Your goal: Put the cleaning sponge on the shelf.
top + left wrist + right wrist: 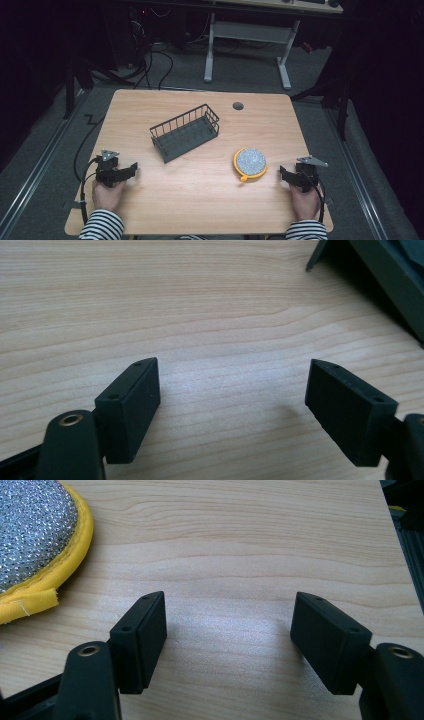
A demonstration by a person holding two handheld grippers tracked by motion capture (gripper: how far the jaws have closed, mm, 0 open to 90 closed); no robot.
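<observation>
Right gripper (pixel 286 175) rests at the table's (pixel 200 200) near right edge, jaws spread wide and empty. The round yellow-rimmed scouring pad (pixel 250 163) lies just beside it, toward the left. Left gripper (pixel 131 169), equally wide and empty, sits farther off. The wire basket (pixel 186 132), angled mid-table, holds nothing.

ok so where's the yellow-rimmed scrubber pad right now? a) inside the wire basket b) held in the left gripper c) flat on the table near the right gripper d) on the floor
c: the scrubber pad lies on the table, outside the wire basket, beside the open right gripper.
</observation>
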